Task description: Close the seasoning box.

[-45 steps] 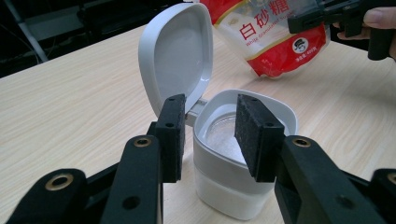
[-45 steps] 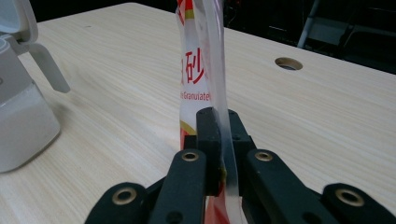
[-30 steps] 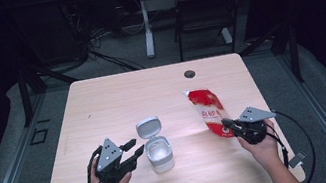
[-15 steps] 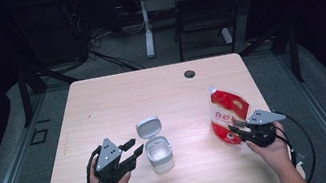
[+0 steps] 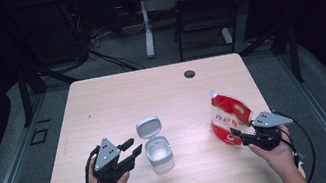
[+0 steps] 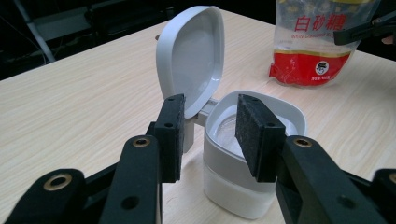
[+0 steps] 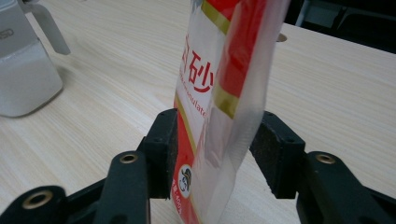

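Right gripper view puts the red-and-white sugar bag [image 7: 219,93] upright between the jaws of my right tool [image 7: 217,149], base on the table [image 7: 93,60]. Those jaws have just been opening: the pad on the printed side looks close against the film, the other stands clear with a gap, so I read the bag as let go and balancing on its own gusset. I judge it was parked there, off to the side and well apart from the canister, so it stays within reach without crowding the work.

From the high view, my left tool [image 5: 131,150] sits just beside the white canister [image 5: 157,153], jaws wide and holding nothing. In the left gripper view the canister [image 6: 252,154] stands just ahead of the pads, partly framed between them but untouched, and its hinged lid [image 6: 191,60] is tipped back and upright, which leaves the mouth free. That placement looks like steadying duty.

Inside the canister I see a pale, whitish fill low in the body and what seems a clear inner insert near the rim; how full it is I cannot tell. The bag's top looks open or crumpled, contents hidden.
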A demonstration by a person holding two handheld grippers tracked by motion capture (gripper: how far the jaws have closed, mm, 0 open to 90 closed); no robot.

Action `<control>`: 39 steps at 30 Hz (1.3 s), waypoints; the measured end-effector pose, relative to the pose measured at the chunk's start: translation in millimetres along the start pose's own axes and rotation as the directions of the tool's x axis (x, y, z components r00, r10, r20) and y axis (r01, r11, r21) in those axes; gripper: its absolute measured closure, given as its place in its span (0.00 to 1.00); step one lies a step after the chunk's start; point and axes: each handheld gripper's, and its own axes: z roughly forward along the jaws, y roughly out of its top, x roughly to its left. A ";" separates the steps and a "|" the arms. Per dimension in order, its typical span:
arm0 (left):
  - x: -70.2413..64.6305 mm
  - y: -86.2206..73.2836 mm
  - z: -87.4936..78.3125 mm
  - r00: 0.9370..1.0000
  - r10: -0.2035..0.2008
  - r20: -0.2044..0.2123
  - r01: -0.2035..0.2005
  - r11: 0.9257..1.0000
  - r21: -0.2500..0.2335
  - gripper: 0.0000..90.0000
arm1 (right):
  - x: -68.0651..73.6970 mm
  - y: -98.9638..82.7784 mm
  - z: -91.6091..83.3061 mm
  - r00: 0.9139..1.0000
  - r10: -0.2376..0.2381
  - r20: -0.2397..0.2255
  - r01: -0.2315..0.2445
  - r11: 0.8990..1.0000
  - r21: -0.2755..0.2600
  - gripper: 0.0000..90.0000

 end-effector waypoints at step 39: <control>50.4 10.7 3.5 0.989 -0.139 -0.049 0.137 0.990 -0.041 0.80 | 3.8 -14.6 -38.6 0.992 0.067 0.108 -0.066 0.998 -0.018 0.51</control>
